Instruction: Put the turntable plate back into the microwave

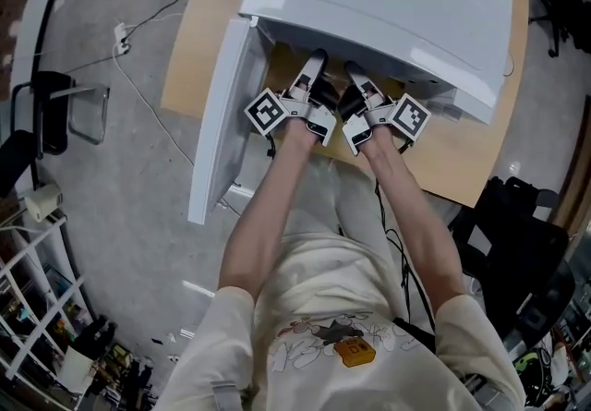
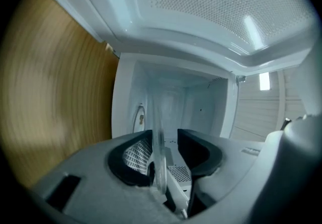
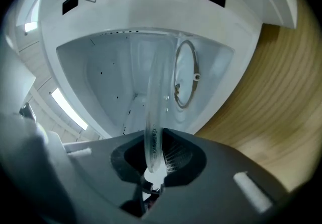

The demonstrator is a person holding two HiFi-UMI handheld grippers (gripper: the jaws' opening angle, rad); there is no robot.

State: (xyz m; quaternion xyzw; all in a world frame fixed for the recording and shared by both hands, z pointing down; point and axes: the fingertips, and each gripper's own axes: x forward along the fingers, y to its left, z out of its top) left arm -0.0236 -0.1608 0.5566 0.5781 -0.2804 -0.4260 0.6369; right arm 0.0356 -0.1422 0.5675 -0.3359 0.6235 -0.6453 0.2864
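Glass turntable plate (image 3: 153,107) extended far into the microwave (image 3: 100,77); right tongs (image 3: 156,155) clamped its near rim, left tongs (image 2: 166,147) wide.

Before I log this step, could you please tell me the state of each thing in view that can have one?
Microwave door: open.
Turntable plate: seen edge-on at the mouth of the cavity, not yet set down inside.
Roller ring: inside the cavity, uncovered.
Left gripper: open, fingers apart with the plate's rim between them.
Right gripper: shut on the plate's rim.
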